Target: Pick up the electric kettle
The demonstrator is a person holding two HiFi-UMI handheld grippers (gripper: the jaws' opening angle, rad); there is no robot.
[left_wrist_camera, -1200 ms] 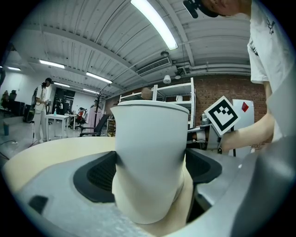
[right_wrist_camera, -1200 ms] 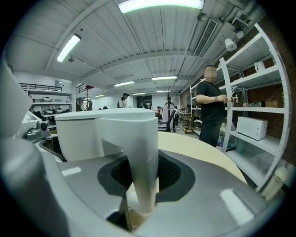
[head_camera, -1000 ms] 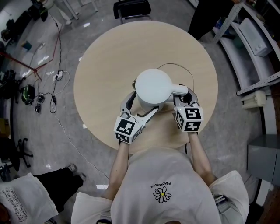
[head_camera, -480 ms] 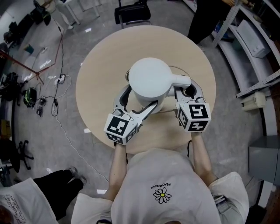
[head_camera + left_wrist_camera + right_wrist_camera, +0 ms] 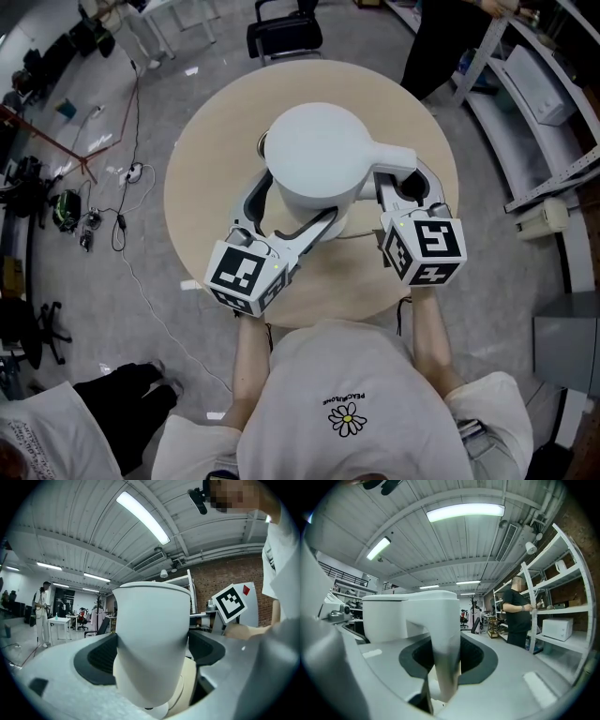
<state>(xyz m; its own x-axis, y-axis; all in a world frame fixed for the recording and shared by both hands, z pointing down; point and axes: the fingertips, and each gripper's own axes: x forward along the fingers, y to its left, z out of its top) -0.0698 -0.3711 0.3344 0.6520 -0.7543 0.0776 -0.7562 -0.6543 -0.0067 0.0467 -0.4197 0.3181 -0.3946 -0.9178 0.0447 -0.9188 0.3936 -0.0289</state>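
Note:
The white electric kettle (image 5: 314, 150) hangs in the air above the round beige table (image 5: 211, 150). My left gripper (image 5: 298, 201) is shut on its body from the near left. In the left gripper view the dark pads (image 5: 101, 658) press on both sides of the kettle body (image 5: 152, 634). My right gripper (image 5: 405, 185) is shut on the kettle's handle (image 5: 389, 161) at the right. In the right gripper view the handle (image 5: 445, 648) stands upright between the pads, with my right gripper (image 5: 447, 663) closed around it. Whatever lies under the kettle is hidden.
A black chair (image 5: 286, 33) stands beyond the table's far edge. A person in black (image 5: 450, 42) stands at metal shelving (image 5: 553, 103) on the right. Cables and gear (image 5: 122, 169) lie on the floor to the left.
Both grippers have risen with the kettle held between them. The kettle has come up off the table and looks larger in the head view.

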